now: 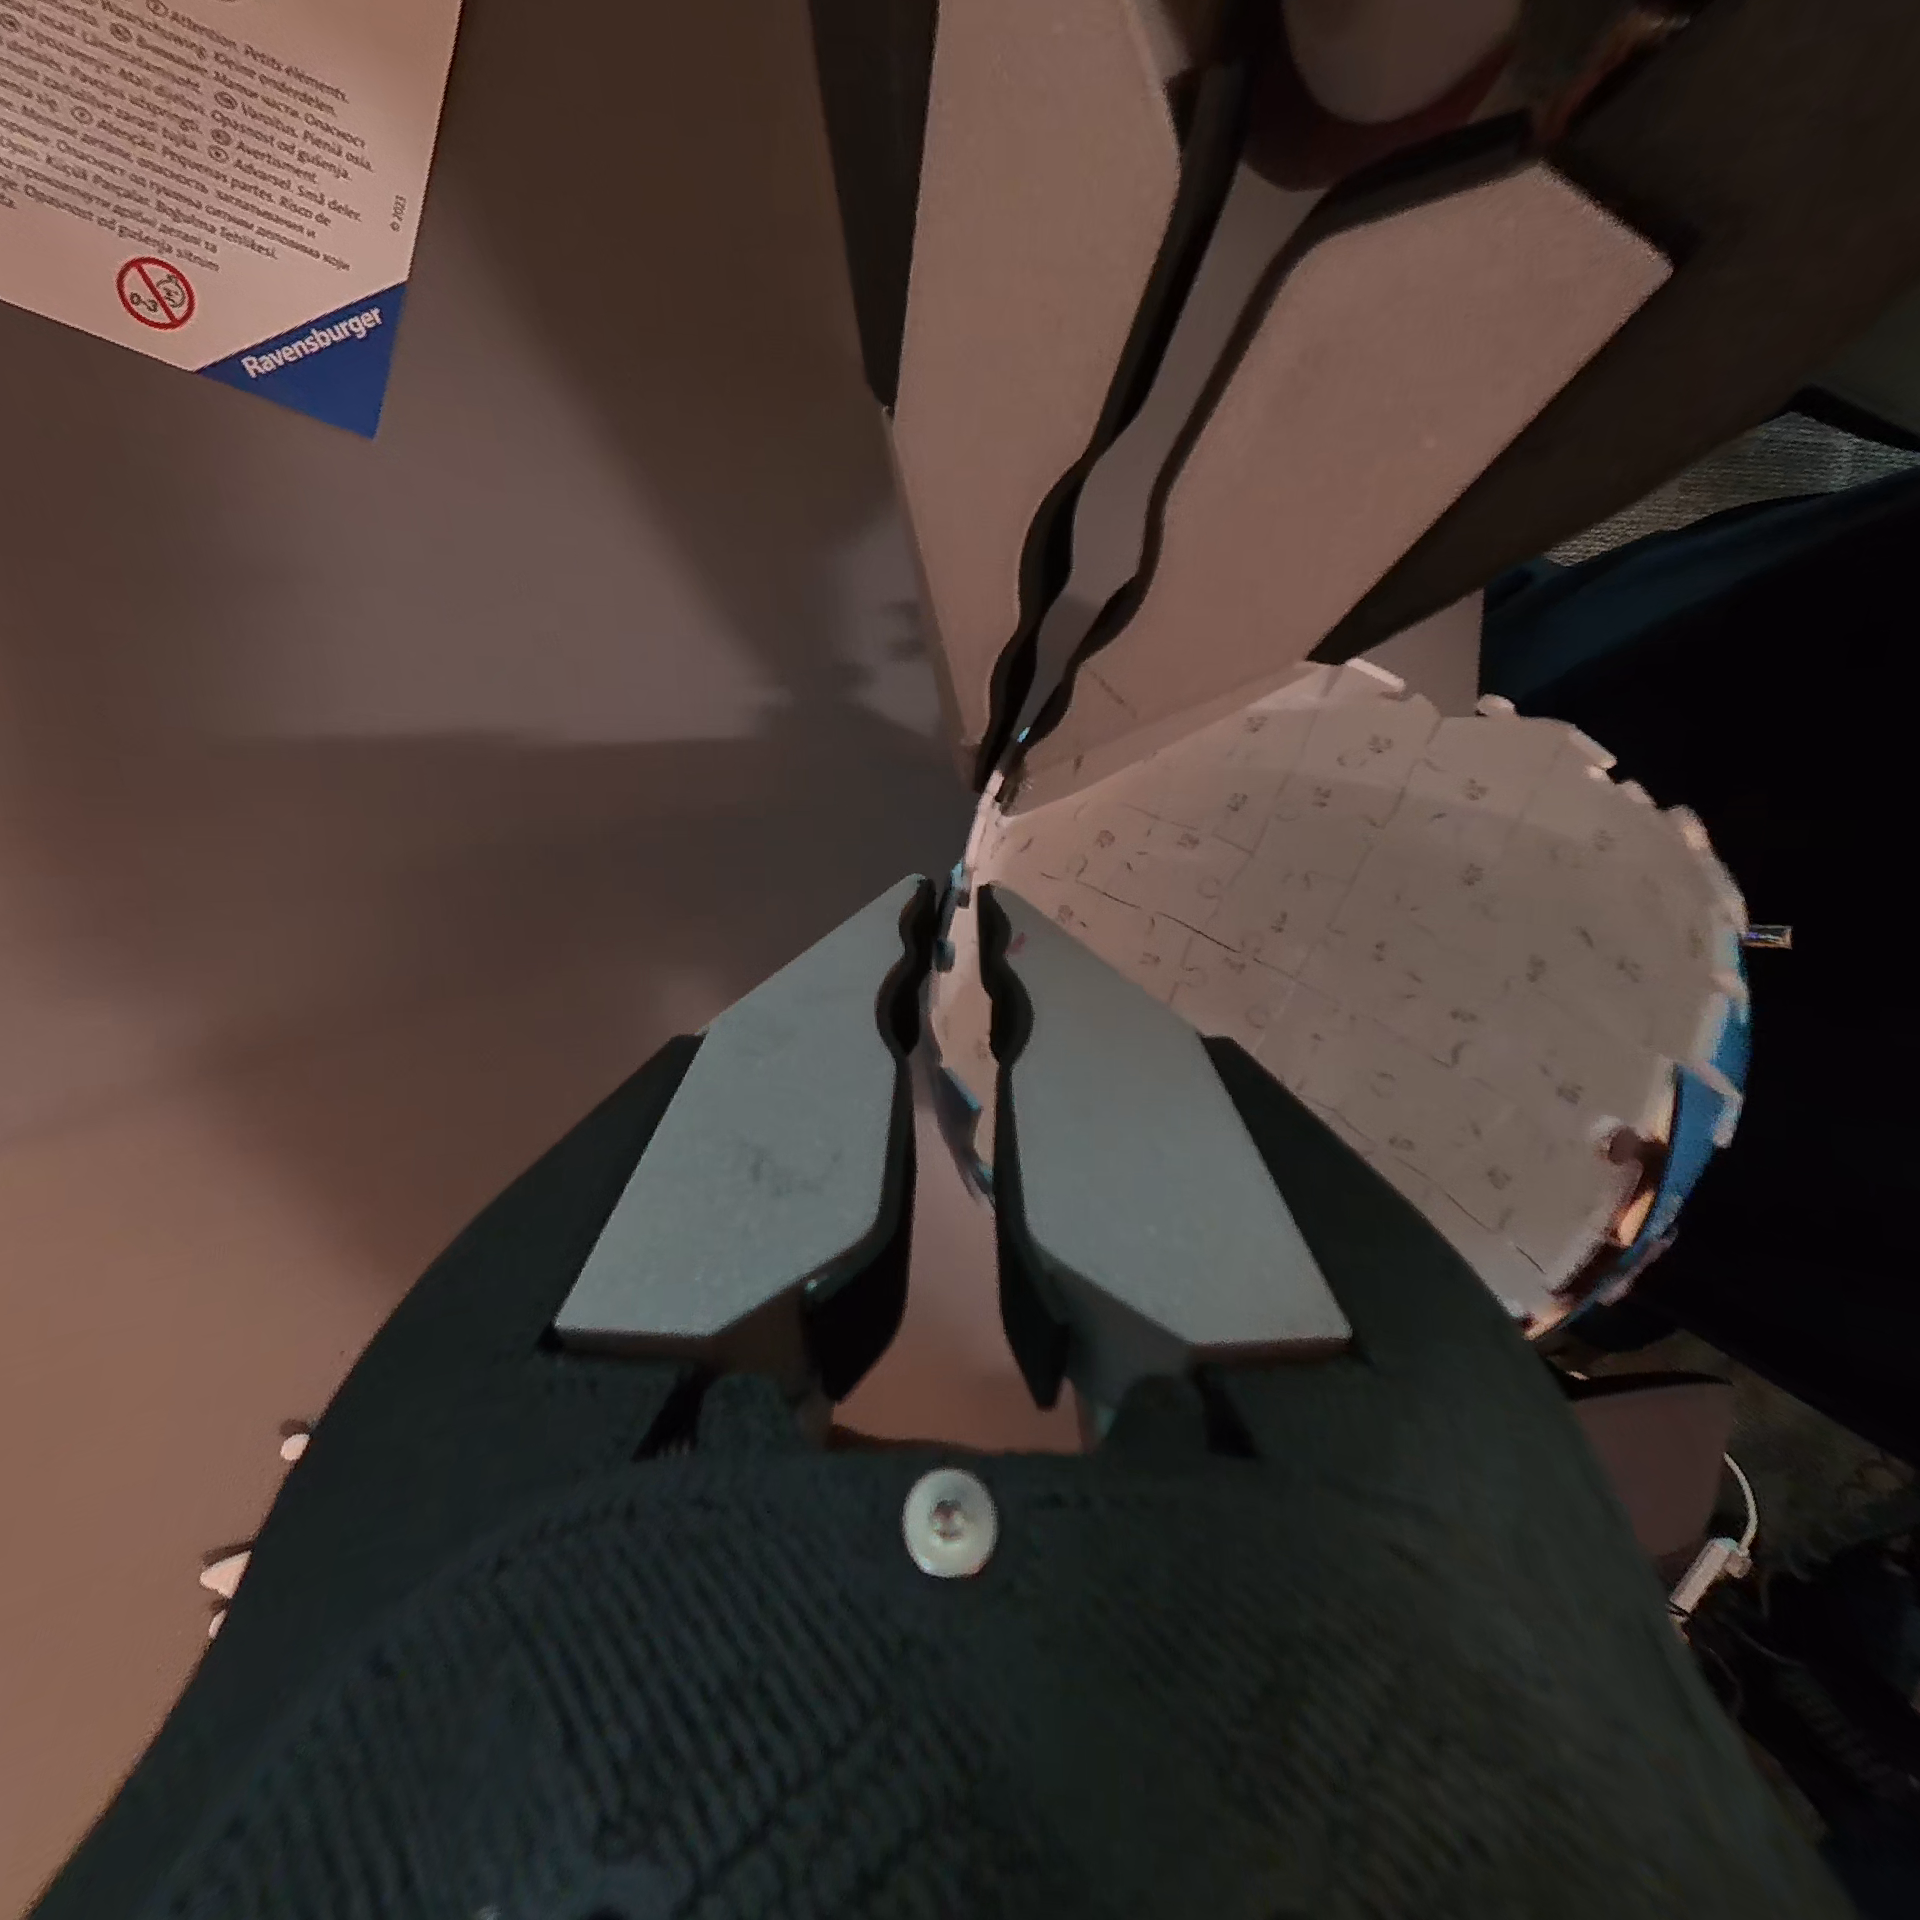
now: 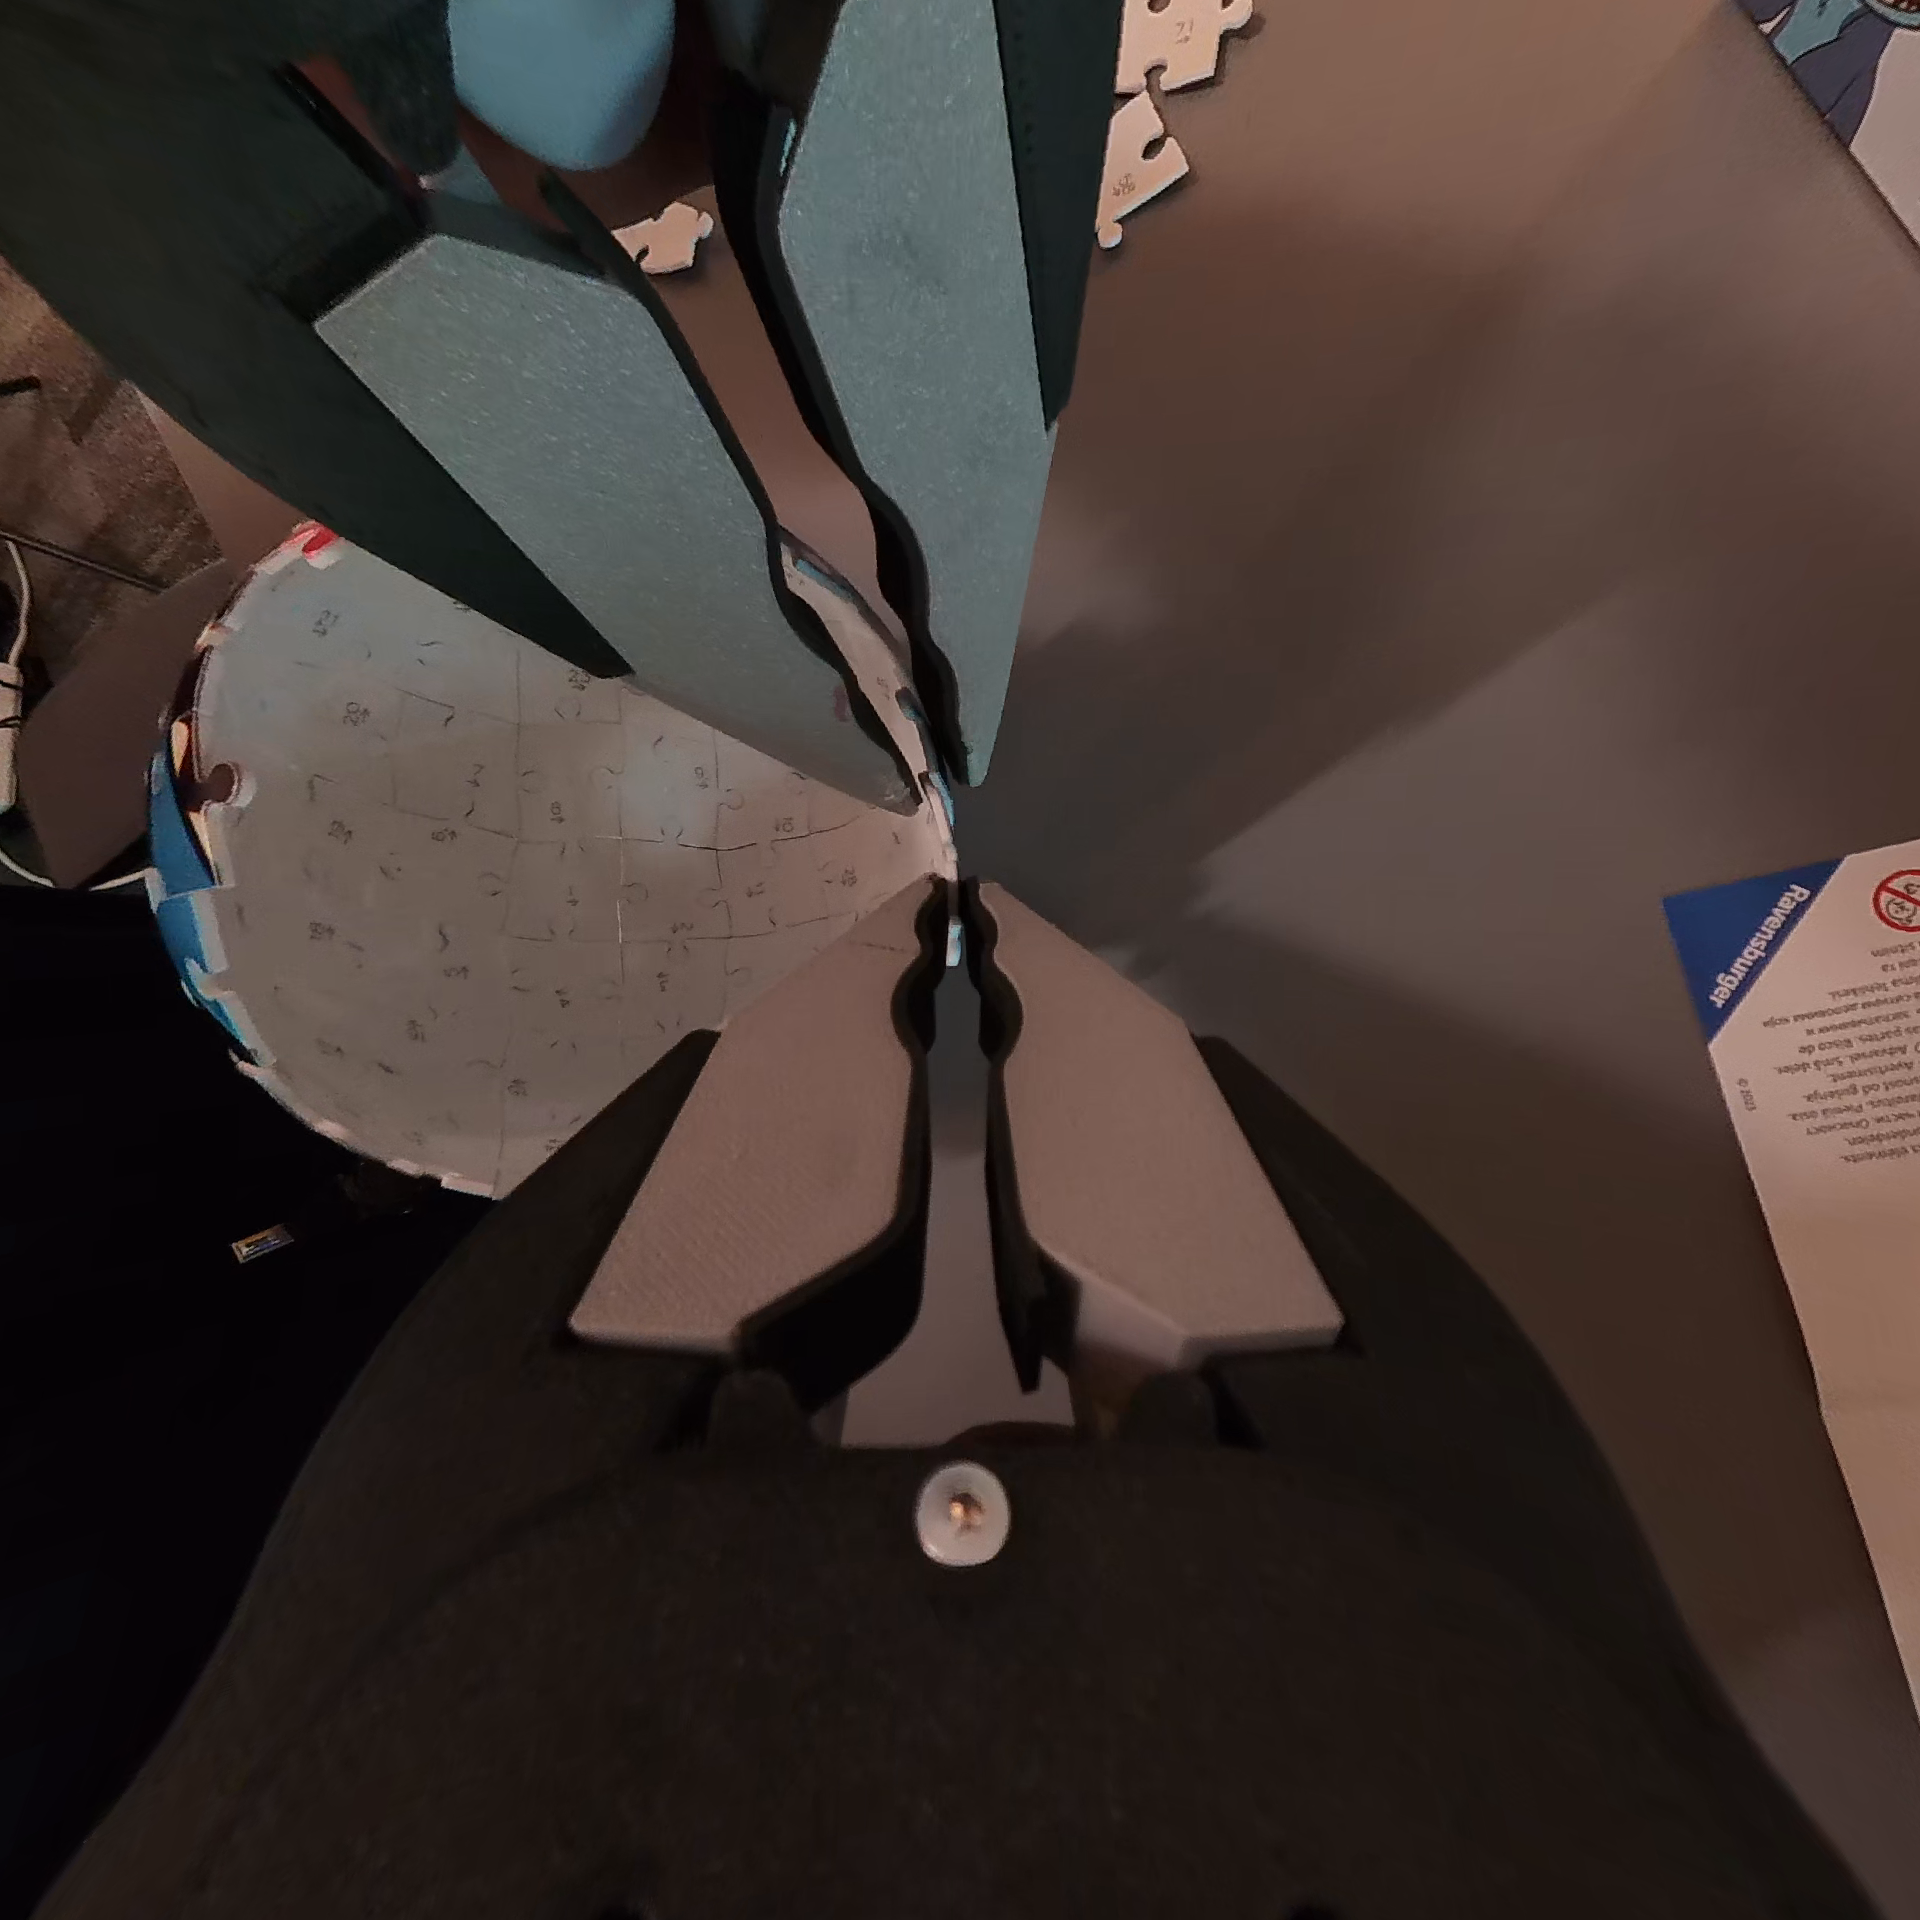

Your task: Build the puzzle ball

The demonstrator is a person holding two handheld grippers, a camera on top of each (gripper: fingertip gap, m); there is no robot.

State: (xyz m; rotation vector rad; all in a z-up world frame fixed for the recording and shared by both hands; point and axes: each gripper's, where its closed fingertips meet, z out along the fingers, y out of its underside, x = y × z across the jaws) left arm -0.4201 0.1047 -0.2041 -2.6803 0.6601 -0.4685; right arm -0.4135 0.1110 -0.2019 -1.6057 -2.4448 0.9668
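Note:
The puzzle ball is a half-built shell (image 1: 1351,987), white with printed numbers inside and blue outside, with a jagged open rim. My left gripper (image 1: 951,894) is shut on the shell's near rim. My right gripper (image 1: 995,774) comes in from the top and is shut on the same rim just beside it. In the right wrist view the shell (image 2: 468,914) lies to the left, my right gripper (image 2: 958,894) pinches a thin white and blue edge, and the left gripper (image 2: 935,774) clamps the rim just above. I cannot tell whether that edge is a separate piece.
The grey table (image 2: 1351,623) lies beneath. A white leaflet with a blue corner (image 2: 1829,1091) lies at the right, and also shows in the left wrist view (image 1: 208,156). Loose white pieces (image 2: 1138,171) and a printed box corner (image 2: 1849,94) lie beyond. Dark fabric (image 1: 1766,779) and cables (image 1: 1714,1558) lie past the shell. Only a small space, under 4 cm, lies between the two pairs of fingers.

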